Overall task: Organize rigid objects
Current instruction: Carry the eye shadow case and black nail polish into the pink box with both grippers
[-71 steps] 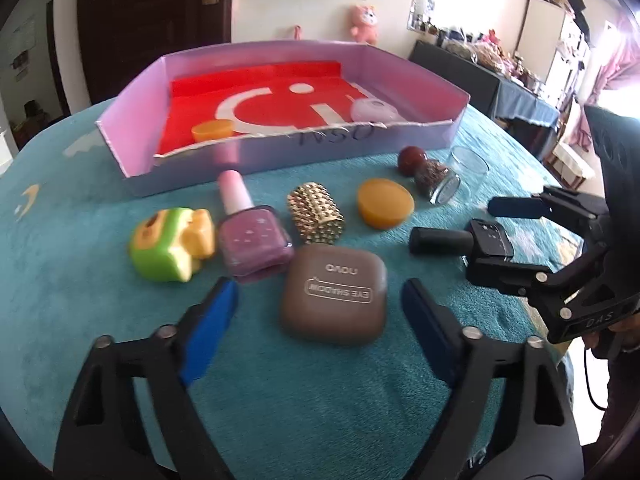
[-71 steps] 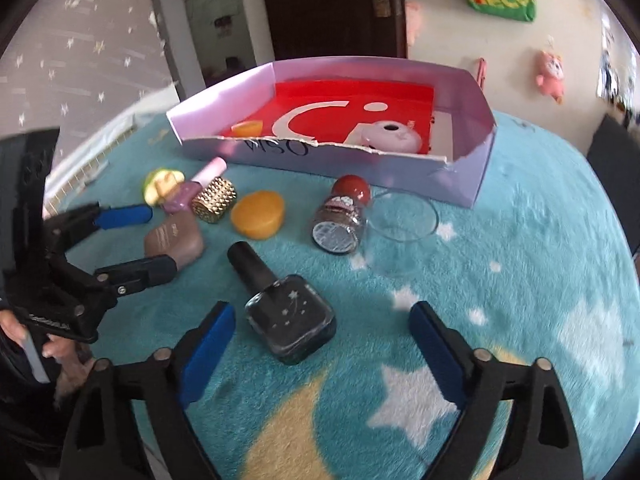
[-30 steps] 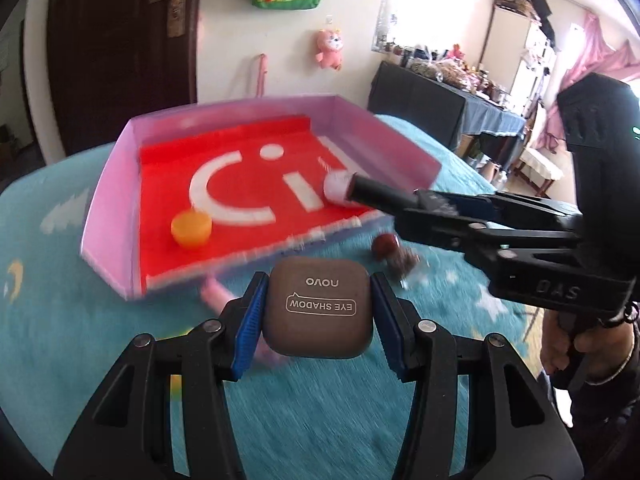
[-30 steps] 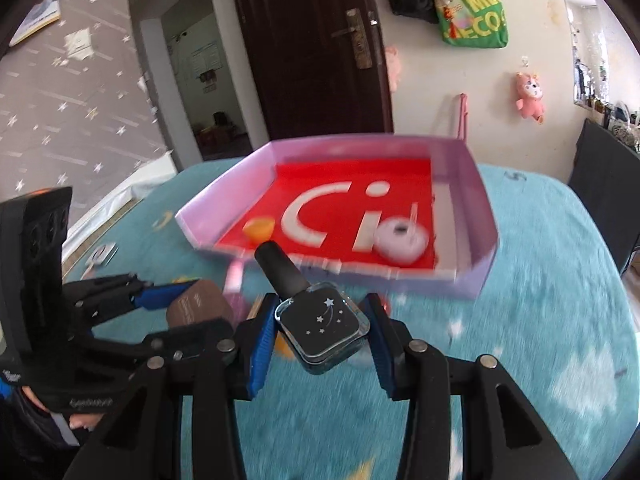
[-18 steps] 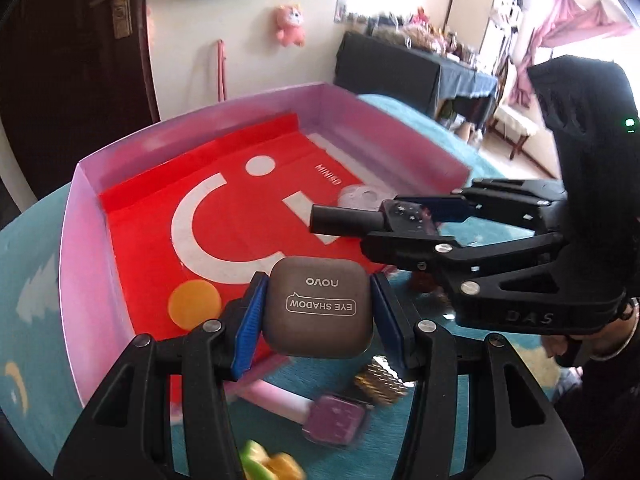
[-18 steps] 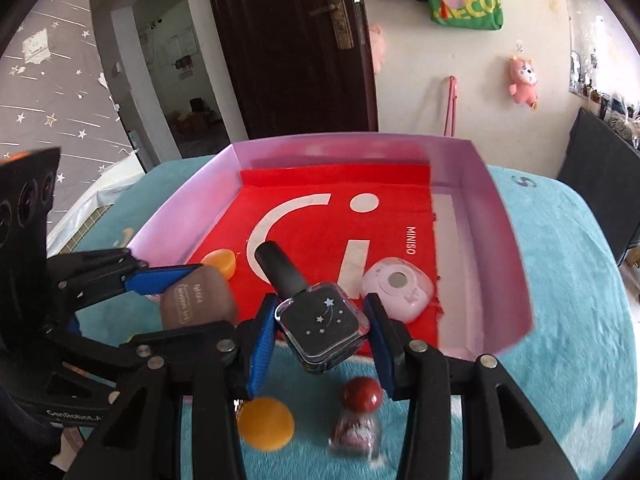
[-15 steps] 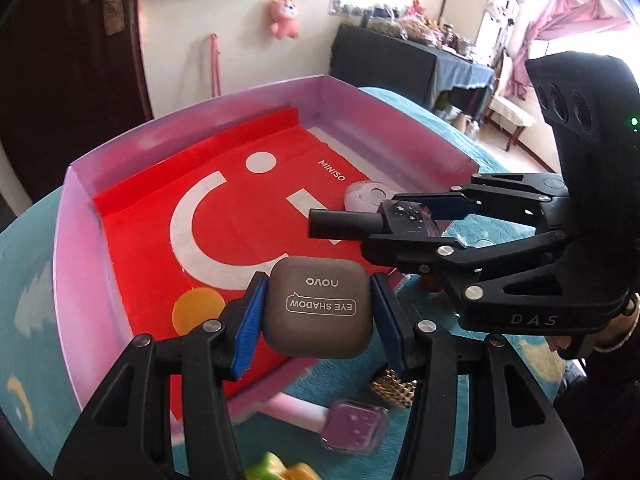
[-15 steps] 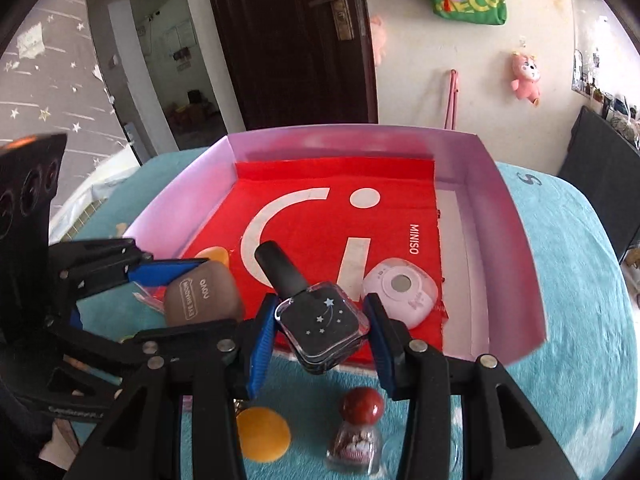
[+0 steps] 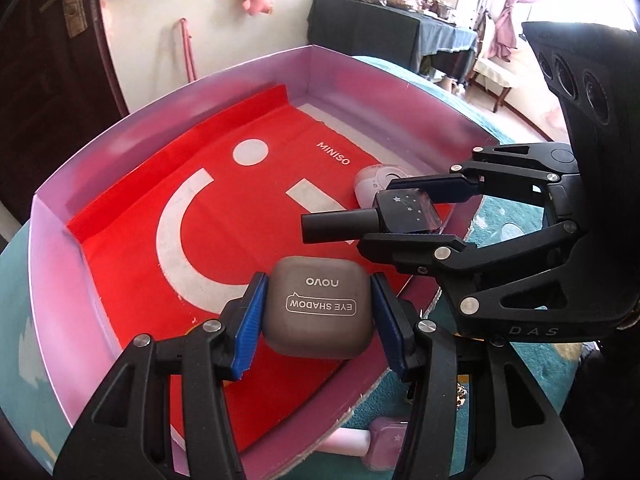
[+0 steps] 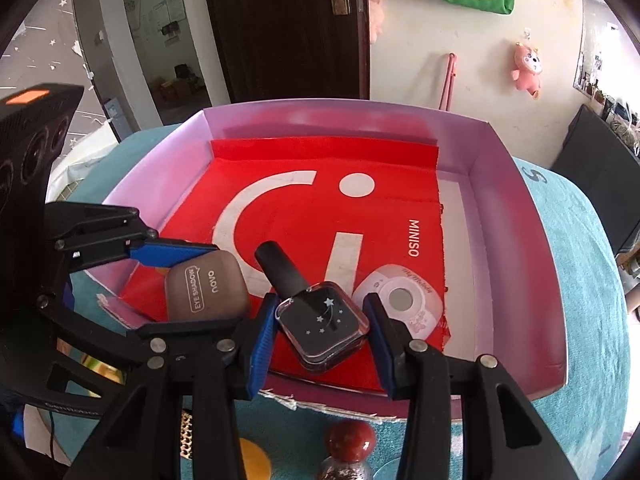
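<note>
While two hand-held grippers (image 9: 316,314) (image 10: 322,326) grip, one tray (image 10: 516,216)

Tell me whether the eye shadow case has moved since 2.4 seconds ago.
Yes. The eye shadow case, then lying on the teal cloth before the box, is now held in the left gripper over the pink box.

Brown eyeshadow case (image 9: 318,306) and black polish bottle (image 10: 322,322) held above tray (image 10: 516,216).

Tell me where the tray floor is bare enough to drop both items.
The red liner is bare across the white logo, back to the far wall. Crowded: the near right corner holds the pink compact. The eye shadow case in the left gripper and black polish bottle in the right gripper sit close together.
</note>
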